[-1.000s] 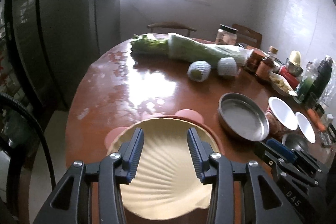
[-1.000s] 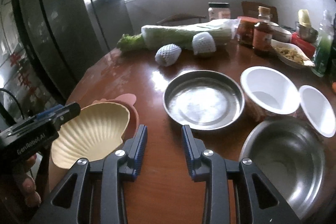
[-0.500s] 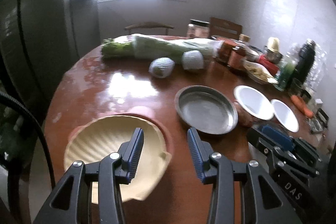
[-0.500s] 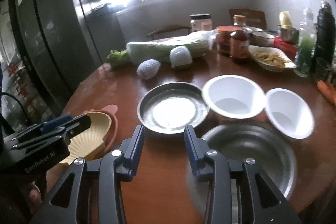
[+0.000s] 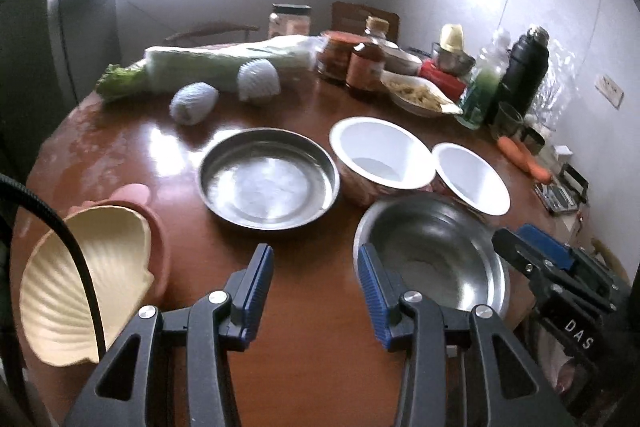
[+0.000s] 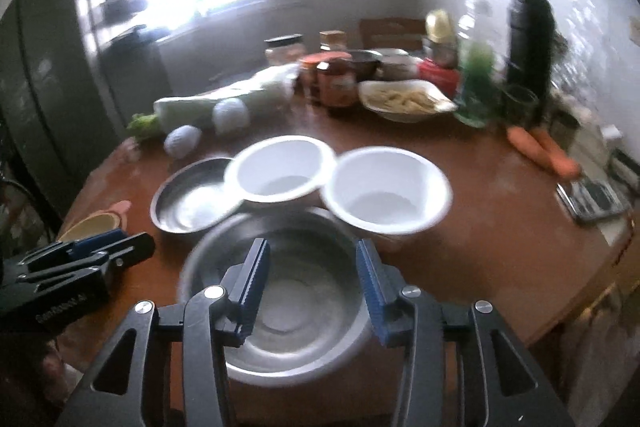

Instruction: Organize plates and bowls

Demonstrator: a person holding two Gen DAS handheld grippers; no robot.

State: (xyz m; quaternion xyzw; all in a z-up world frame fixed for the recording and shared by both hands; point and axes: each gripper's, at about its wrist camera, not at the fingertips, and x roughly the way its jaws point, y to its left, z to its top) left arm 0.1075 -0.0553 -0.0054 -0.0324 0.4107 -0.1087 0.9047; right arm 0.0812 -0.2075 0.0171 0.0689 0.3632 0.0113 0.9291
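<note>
A cream shell-shaped dish [image 5: 80,283] sits in a pink bowl [image 5: 158,247] at the table's left edge. A flat steel plate [image 5: 268,183] lies mid-table, with two white bowls [image 5: 380,155] [image 5: 472,177] to its right and a deep steel bowl [image 5: 436,251] in front. My left gripper [image 5: 316,263] is open and empty over bare table between the plate and the steel bowl. My right gripper [image 6: 312,259] is open and empty above the steel bowl [image 6: 280,291]; the white bowls [image 6: 280,167] [image 6: 384,187] lie just beyond.
At the back lie a long cabbage [image 5: 224,67], two net-wrapped fruits [image 5: 194,103], jars [image 5: 364,67], a food dish [image 5: 416,95], bottles [image 5: 520,67] and carrots [image 5: 524,155]. A small tray [image 6: 592,199] is at the right edge. A dark fridge stands left.
Both grippers swung right. The left one left the shell dish, now at its far left. The right one moved over the deep steel bowl. Both stayed open.
</note>
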